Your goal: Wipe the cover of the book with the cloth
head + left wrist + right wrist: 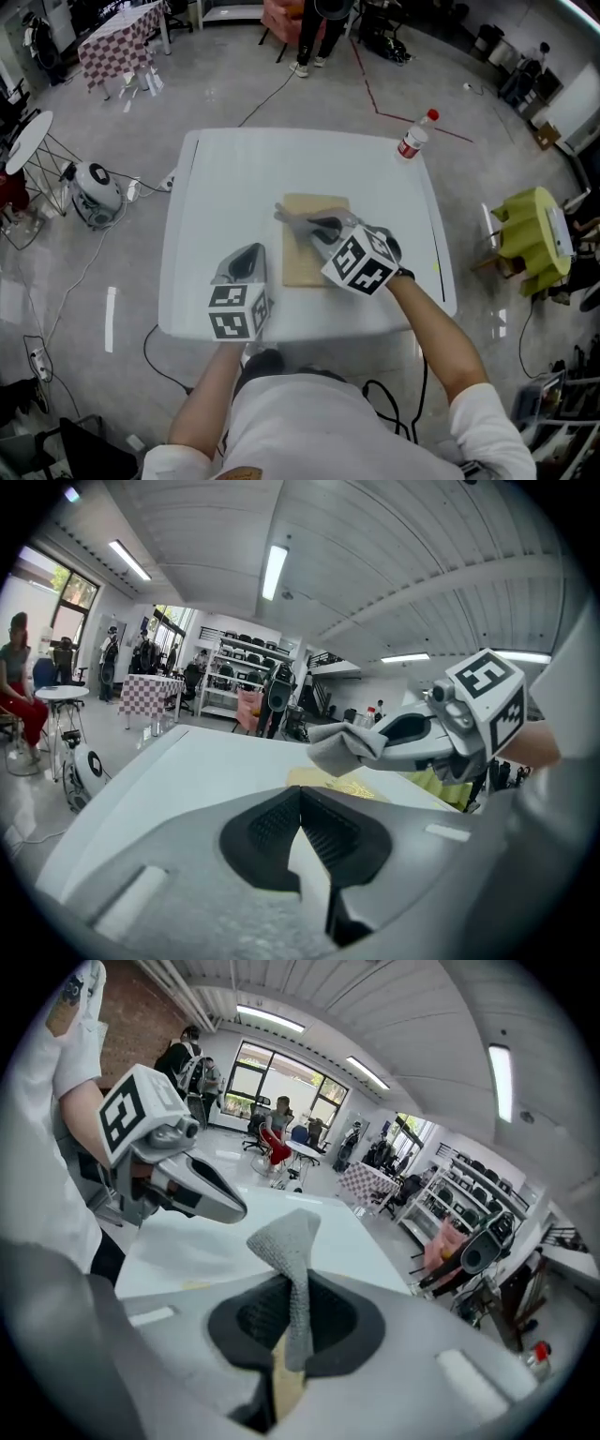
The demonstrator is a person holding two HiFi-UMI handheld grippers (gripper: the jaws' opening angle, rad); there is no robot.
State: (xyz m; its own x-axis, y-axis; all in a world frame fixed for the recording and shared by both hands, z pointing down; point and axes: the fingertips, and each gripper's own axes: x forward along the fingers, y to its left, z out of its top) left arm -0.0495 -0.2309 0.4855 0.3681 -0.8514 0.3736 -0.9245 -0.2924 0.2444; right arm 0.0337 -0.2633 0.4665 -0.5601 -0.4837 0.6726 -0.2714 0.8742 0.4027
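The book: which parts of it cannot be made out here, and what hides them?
- Head view: the book has its near right corner hidden under the right gripper and the cloth.
- Left gripper view: the cover's gold print is too small and blurred to read.
- Right gripper view: only a strip of the cover shows between the jaws, behind the cloth.
- No view shows whether the cloth touches the cover.

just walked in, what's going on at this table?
A person holds a gripper in each hand at a white table. The right gripper is shut on a grey cloth and holds it over a tan book lying flat mid-table. From the left gripper view, the cloth looks slightly above the cover, not pressed on it. The left gripper is shut on nothing, beside the book's left edge. A bottle sits at the far right corner.
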